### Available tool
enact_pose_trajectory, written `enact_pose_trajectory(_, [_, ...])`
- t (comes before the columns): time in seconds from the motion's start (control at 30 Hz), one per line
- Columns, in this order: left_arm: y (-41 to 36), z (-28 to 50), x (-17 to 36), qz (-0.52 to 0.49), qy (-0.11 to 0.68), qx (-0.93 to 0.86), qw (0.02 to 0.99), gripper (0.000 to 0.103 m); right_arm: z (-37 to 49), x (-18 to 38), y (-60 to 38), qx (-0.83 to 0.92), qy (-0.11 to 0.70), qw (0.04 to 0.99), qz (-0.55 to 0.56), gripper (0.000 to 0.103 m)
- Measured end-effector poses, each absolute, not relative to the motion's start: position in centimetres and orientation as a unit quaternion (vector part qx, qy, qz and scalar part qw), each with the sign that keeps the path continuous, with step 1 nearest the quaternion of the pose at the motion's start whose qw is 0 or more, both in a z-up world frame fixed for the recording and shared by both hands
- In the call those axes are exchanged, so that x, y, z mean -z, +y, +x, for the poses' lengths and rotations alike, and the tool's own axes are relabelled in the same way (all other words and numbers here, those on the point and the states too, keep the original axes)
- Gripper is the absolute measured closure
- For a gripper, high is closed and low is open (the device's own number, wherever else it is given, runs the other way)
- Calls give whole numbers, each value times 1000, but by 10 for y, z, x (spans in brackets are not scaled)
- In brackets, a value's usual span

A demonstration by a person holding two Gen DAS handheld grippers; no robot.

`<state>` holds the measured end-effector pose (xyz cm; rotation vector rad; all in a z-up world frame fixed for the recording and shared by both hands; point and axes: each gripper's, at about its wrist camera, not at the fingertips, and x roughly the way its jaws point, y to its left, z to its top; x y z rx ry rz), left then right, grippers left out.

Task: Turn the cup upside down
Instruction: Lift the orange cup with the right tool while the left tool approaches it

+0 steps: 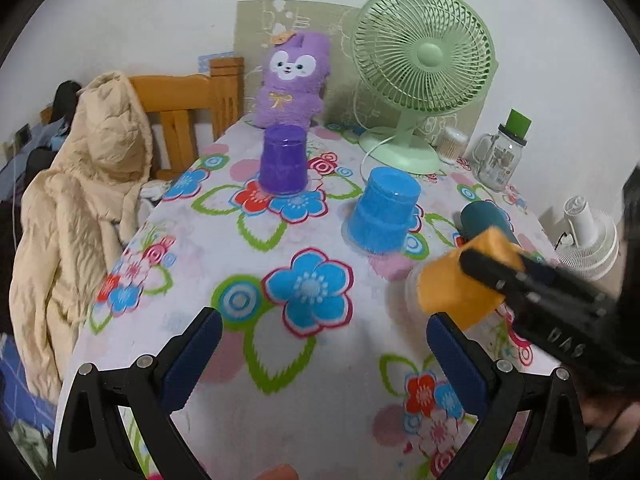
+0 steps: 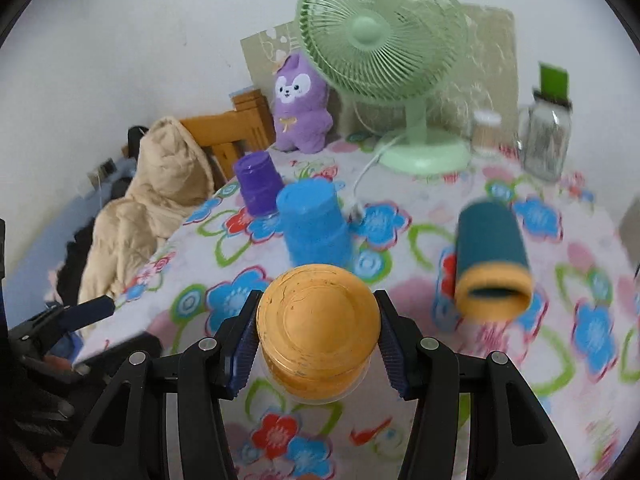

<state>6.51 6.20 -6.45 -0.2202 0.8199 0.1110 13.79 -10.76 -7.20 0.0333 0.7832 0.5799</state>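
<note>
From the left wrist view, my left gripper [image 1: 324, 344] has its fingers spread wide with nothing between them, only flowered worktop [image 1: 224, 248] ahead. The orange cup [image 1: 460, 284] is off beyond my right finger, held by the right gripper [image 1: 492, 276], which reaches in from that side. Farther ahead of the fingers stand a blue cup [image 1: 384, 212] and a purple cup [image 1: 282, 160], both mouth down, and a teal cup [image 1: 486, 220] lying on its side.

From the right wrist view, my right gripper [image 2: 318, 332] has its fingers clamped on the orange cup [image 2: 318, 320], one on each flank. The cup's flat base faces the camera, so its long axis runs away from the fingers, down toward the worktop [image 2: 520, 360]. I judge the flip nearly done; the right hand owns the coming set-down, mouth first. The teal cup [image 2: 490, 260] lies ahead, right of the fingers.
</note>
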Motion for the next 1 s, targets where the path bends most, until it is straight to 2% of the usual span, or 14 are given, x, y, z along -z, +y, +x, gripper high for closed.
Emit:
enact_pose_trajectory(0.23, [59, 39, 56, -110, 391, -56, 912, 0, 83, 84, -151, -271, 342, 898, 55, 47])
enact_pose_trajectory(0.57, [39, 20, 56, -108, 394, -35, 912, 0, 25, 91, -172, -240, 329, 913, 29, 47])
enact_pose_trajectory(0.8, [28, 10, 43, -105, 377, -28, 920, 0, 23, 92, -135, -211, 299, 930, -21, 47])
enact_pose_trajectory(1.0, [32, 9, 39, -113, 372, -43, 920, 0, 50, 84, -120, -205, 305, 930, -5, 45])
